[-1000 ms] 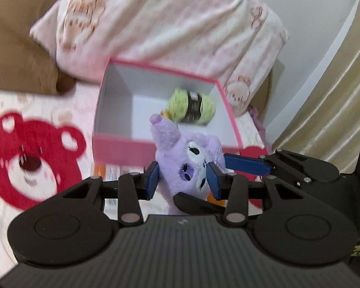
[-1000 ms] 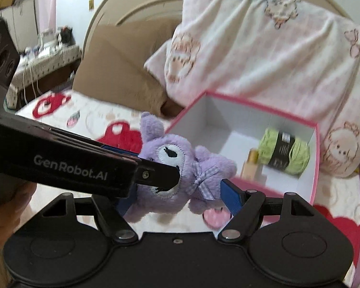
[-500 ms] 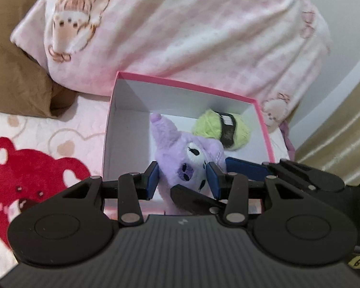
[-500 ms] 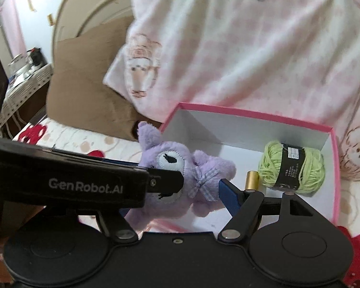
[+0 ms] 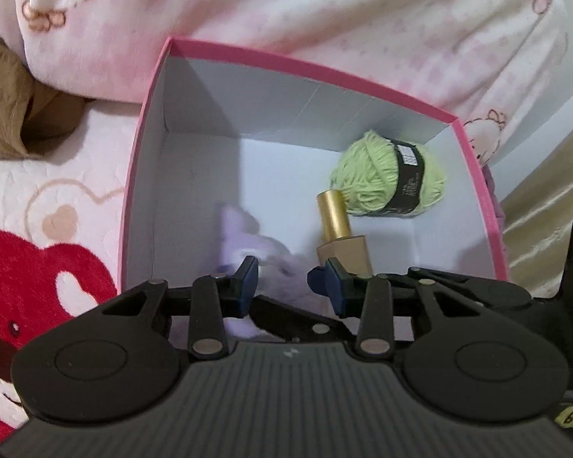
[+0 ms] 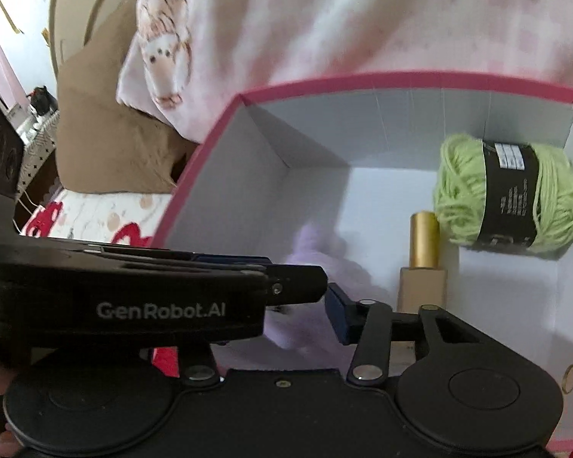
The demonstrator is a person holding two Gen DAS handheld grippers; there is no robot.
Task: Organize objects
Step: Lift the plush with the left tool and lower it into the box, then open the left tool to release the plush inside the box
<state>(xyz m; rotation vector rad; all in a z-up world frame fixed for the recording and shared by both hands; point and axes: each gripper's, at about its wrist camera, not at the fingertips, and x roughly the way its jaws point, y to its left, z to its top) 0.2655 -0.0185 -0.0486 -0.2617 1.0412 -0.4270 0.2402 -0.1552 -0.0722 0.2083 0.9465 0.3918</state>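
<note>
Both my grippers reach down into the pink-rimmed cardboard box with white inside walls (image 5: 149, 122), which sits on the bed against the pink-and-white checked pillow with bear prints (image 5: 324, 11) at the head end.

My left gripper (image 5: 286, 286) has its blue-padded fingers (image 5: 248, 280) on either side of the lilac plush toy (image 5: 244, 236), which is blurred. The fingers are closing, and the plush is between them, but the blur keeps me from telling whether the pads press on it. The toy sits low in the box, near the wall closest to me, toward the box's left half.

My right gripper (image 6: 313, 305) comes in beside the left one, whose black body crosses the right wrist view and hides my left-hand finger there. These fingers are closing too. The lilac plush lies between them in that view, smeared with blur, and I cannot tell whether they grip it.

Just right of the plush stands a beige bottle with a gold cylindrical cap (image 5: 334, 217), upright on the box floor. Behind it, touching or nearly touching the cap, lies a light green ball of yarn with a black paper band (image 5: 386, 175), in the far right corner of the box.

The bed cover (image 5: 38, 198) left of the box is white with red bear and heart shapes. A brown pillow (image 6: 107, 141) lies beyond it.
</note>
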